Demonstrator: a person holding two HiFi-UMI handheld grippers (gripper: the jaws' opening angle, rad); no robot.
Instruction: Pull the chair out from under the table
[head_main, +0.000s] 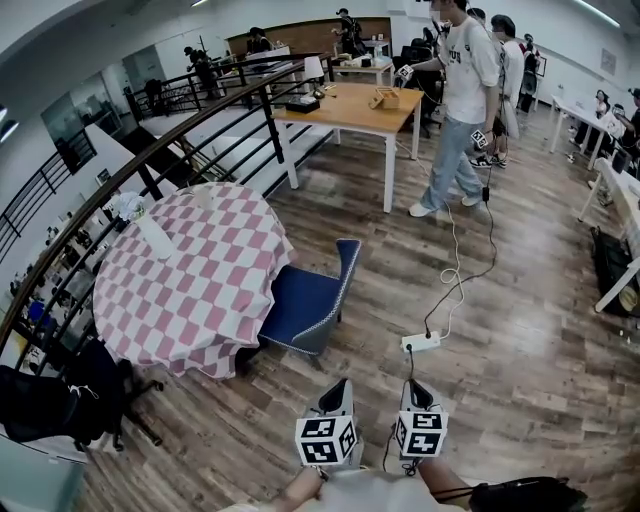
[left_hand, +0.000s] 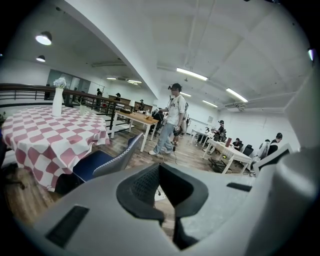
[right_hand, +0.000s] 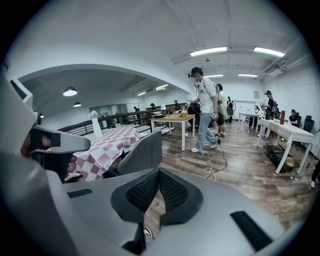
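The chair (head_main: 305, 300) stood upright on the wooden floor (head_main: 520, 340), at the right-hand edge of the table (head_main: 200, 280) in the head view. It had a dark blue padded seat and a curved grey back edged with a pale dotted trim. The front of its seat was tucked under the table's overhang, with the back turned away from the table. The table was round and draped in a pink-and-white checked cloth that hung down over its sides.
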